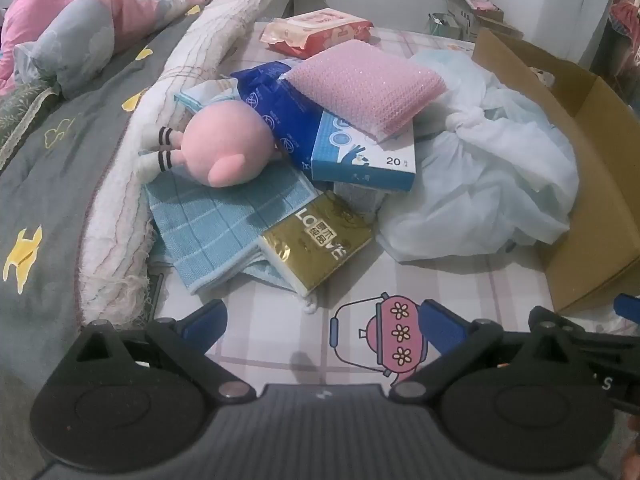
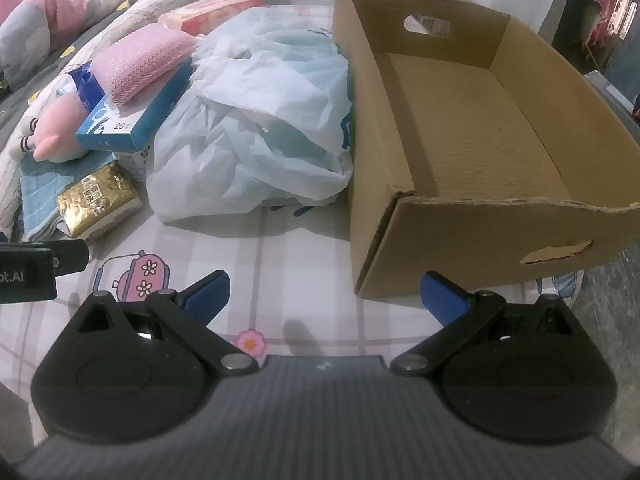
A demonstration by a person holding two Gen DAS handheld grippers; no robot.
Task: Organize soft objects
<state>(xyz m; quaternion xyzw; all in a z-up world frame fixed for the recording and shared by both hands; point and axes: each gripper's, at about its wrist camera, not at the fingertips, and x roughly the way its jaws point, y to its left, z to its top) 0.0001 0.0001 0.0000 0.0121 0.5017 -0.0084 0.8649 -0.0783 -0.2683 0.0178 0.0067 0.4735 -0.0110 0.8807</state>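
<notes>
Both hand-held grippers hang over the bare checked sheet of the bed (image 2: 304,248), short of the pile: the left hand-held gripper (image 1: 322,320) and the right hand-held gripper (image 2: 324,292) each stand with jaws spread wide and nothing between the pads.

Landmark: the cardboard box (image 2: 472,216), open-topped and holding nothing visible. Touching its left wall lies the pale blue plastic bag (image 2: 256,120), knotted, crumpled, judged light, slippery and shapeless; the knot (image 1: 466,120) offers the surest hold.

Further left of the box, beyond the bag, the remaining items lie heaped:
- pink sponge pad (image 1: 364,84), resting on top of the blue tissue box (image 1: 360,156); judged light and springy, best pinched across its thin edge.
- pink plush toy (image 1: 226,148), lying on the blue towel (image 1: 212,220); soft and compressible, the body takes a squeeze.
- gold tissue pack (image 1: 316,236), lying over the towel's near corner; the film wrap is likely slick, so a grip across the short sides suits.
- red wipes pack (image 1: 320,30), farthest back.

The towel is limp and would trail if lifted by one corner.
</notes>
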